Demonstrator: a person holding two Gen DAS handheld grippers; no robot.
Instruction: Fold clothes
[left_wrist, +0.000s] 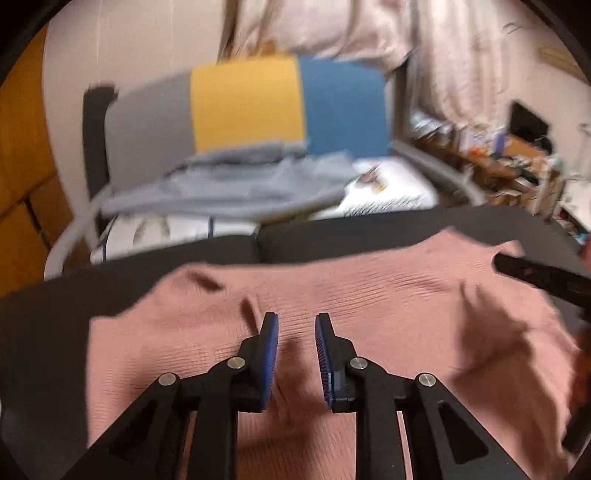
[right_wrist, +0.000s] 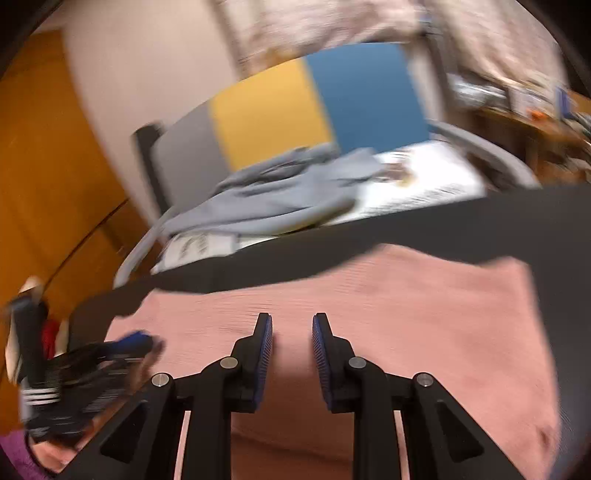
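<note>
A pink ribbed garment (left_wrist: 369, 306) lies spread flat on a dark table (left_wrist: 369, 229). My left gripper (left_wrist: 296, 325) hovers over the garment's middle, open, with nothing between its blue pads. In the right wrist view the same pink garment (right_wrist: 424, 314) fills the lower frame. My right gripper (right_wrist: 292, 325) is open above it and holds nothing. The left gripper (right_wrist: 136, 341) shows blurred at the left edge there, over the garment's left side. A black finger of the right gripper (left_wrist: 535, 273) enters the left wrist view at the right.
Beyond the dark table (right_wrist: 480, 218) stands a chair with a grey, yellow (left_wrist: 247, 103) and blue back. Grey clothes (left_wrist: 240, 184) and white printed cloth (left_wrist: 388, 192) are heaped on it. A cluttered desk (left_wrist: 517, 158) is at the far right, a wooden door (right_wrist: 44, 166) at the left.
</note>
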